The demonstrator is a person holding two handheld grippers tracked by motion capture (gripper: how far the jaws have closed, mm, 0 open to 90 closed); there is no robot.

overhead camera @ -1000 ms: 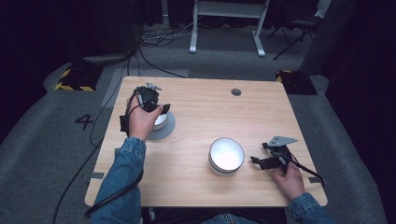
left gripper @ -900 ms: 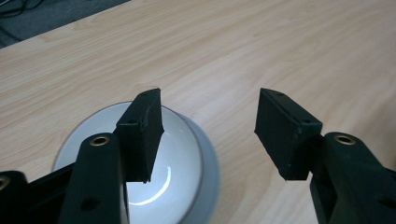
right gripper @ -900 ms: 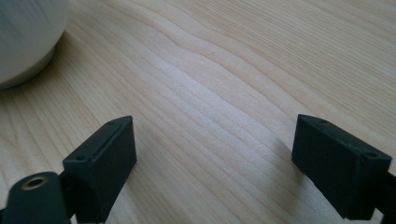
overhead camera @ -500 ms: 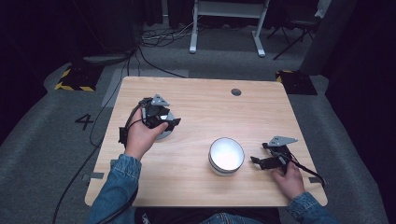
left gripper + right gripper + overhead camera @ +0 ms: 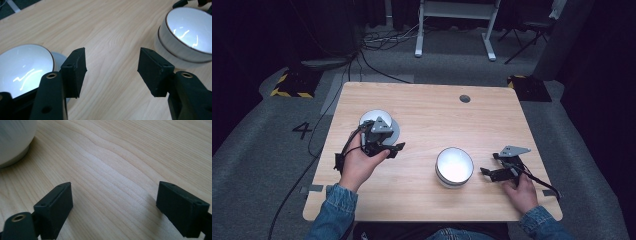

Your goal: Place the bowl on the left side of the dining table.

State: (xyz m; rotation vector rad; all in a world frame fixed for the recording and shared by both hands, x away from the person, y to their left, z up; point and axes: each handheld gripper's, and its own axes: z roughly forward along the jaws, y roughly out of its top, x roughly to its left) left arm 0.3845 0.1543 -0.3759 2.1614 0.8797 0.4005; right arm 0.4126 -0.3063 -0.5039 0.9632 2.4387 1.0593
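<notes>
There are two bowls on the table (image 5: 492, 115). The far bowl (image 5: 373, 118) sits on a grey plate (image 5: 395, 131) on the left side. The near bowl (image 5: 454, 165) sits in the middle, closer to the person, and it looks like it sits on another bowl, like a stack.

The left gripper (image 5: 396, 148) is just beside the far bowl, on the side toward the near bowl. Its jaws are apart and nothing is between them, just bare wood. In the left gripper view the far bowl (image 5: 23, 67) is at the left jaw's side and the near bowl (image 5: 190, 32) is up at the right.

The right gripper (image 5: 486, 172) lies low near the near bowl. Its jaws are wide apart and hold nothing.

I think the far bowl is set down and done. The left gripper may go for the near bowl next, so that part is left.

The far bowl is partly hidden by the left gripper in the high view. In the right gripper view the bowl (image 5: 13, 140) is cut off and blurry. I cannot tell if the near one is two bowls or one.
</notes>
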